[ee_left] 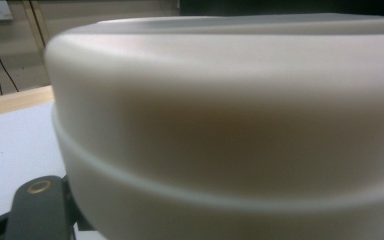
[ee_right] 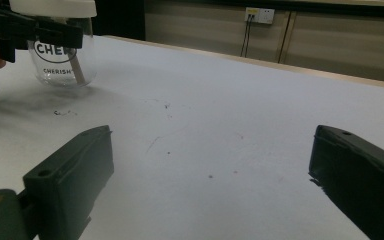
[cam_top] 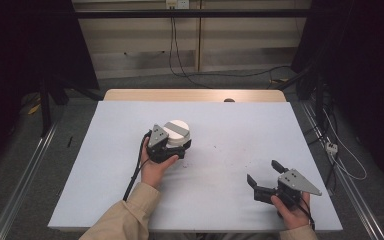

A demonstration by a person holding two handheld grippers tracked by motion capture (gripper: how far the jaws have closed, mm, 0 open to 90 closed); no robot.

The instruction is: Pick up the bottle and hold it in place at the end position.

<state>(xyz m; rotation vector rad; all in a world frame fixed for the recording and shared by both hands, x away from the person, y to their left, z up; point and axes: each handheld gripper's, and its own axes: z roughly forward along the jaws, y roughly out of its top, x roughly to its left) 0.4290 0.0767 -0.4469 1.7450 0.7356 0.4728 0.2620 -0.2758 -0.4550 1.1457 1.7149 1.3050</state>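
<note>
The left gripper (cam_top: 172, 145) sits just left of centre in the high view, carried by the person's left hand (cam_top: 153, 167), whose tan-sleeved forearm (cam_top: 125, 215) enters from the bottom edge and angles up and right. Its jaws are nearly fully closed and clamped on the jar (cam_top: 176, 135), gripping it just under the white lid (cam_top: 176, 129). In the left gripper view the lid (ee_left: 230, 110) fills most of the frame, blurred by closeness, with part of one jaw at the lower left.

The right gripper (cam_top: 265, 176) lies in the lower right of the high view, held by the right hand (cam_top: 292, 212) that enters at the bottom edge. It points up and left across the table. Its jaws stand wide apart with nothing between them. In the right gripper view the two black jaws rise at the lower left and lower right corners, bare table surface (ee_right: 205, 125) between them.

In the upper left of the right gripper view the jar (ee_right: 62, 60) stands upright on the table, a clear body with printed lettering that reads partly "CHERISH", the left gripper (ee_right: 35, 32) across its neck.

Count: one jar, one lid, two grippers, one table (cam_top: 230, 150) with a pale blue-grey top. The jar is well apart from the right gripper.
</note>
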